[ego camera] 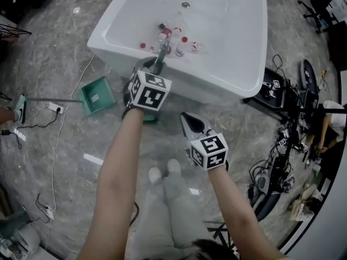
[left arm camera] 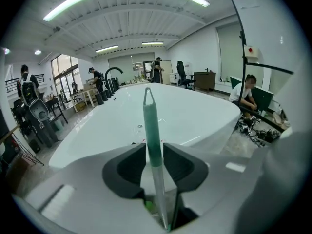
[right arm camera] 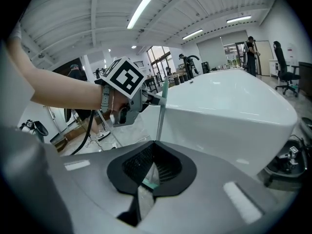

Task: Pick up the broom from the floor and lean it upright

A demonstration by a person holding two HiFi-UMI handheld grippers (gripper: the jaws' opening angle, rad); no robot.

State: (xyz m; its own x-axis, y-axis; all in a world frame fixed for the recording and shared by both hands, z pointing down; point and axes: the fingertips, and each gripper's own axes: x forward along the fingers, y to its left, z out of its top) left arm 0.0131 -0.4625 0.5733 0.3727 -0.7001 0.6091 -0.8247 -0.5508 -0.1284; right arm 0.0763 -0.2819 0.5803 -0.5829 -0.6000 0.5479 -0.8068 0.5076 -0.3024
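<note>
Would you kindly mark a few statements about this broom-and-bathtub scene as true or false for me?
1. The broom handle stands between the jaws of the left hand-held gripper. True.
2. The green dustpan lies inside the bathtub. False: it lies on the floor, to the left of the tub.
3. Small red-capped items lie in the bathtub. True.
4. The right hand-held gripper grips the broom handle. False: it is apart from the handle, which stands at the left one by the tub's rim.
</note>
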